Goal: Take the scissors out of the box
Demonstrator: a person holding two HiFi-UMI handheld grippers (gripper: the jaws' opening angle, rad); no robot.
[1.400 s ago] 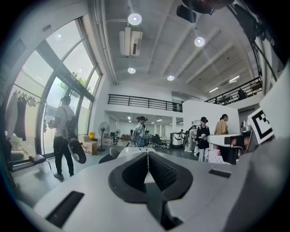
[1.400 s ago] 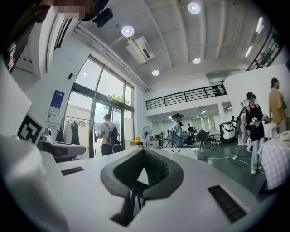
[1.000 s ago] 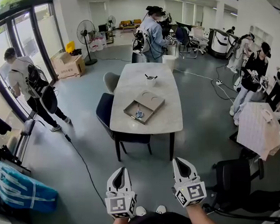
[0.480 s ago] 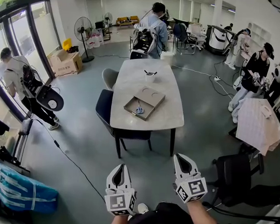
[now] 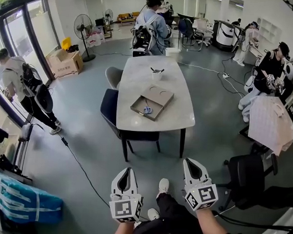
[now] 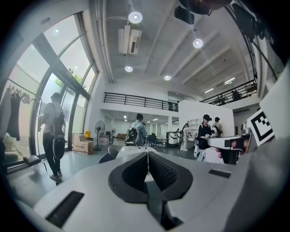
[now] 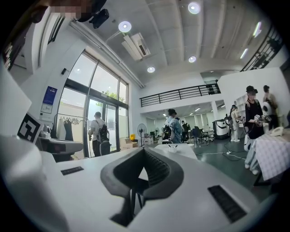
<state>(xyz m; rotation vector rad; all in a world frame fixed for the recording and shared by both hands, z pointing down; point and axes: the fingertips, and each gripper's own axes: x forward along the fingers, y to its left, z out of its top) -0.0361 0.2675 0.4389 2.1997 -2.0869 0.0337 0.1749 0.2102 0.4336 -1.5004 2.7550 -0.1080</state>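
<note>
A flat brown cardboard box [image 5: 152, 102] lies open on the pale oval table [image 5: 180, 115] in the head view, its lid beside it. Blue-handled scissors [image 5: 147, 109] lie inside the box. Both grippers are held low at the bottom of that view, well short of the table, and point level towards it. My left gripper [image 5: 127, 170] is shut with nothing in it. My right gripper [image 5: 190, 162] is shut and empty too. In the left gripper view the left gripper [image 6: 147, 154] has its ribbed pads together, and in the right gripper view so does the right gripper [image 7: 144, 151].
A dark chair [image 5: 109, 113] and a grey chair [image 5: 114, 75] stand at the table's left side. A white cup [image 5: 156, 74] sits further back on the table. A black office chair [image 5: 245, 182] is at the right, a cable [image 5: 82, 172] crosses the floor, and several people stand around.
The table has come slightly nearer in the head view. A leg and a white shoe have stepped forward between the grippers. Both grippers stay shut.
</note>
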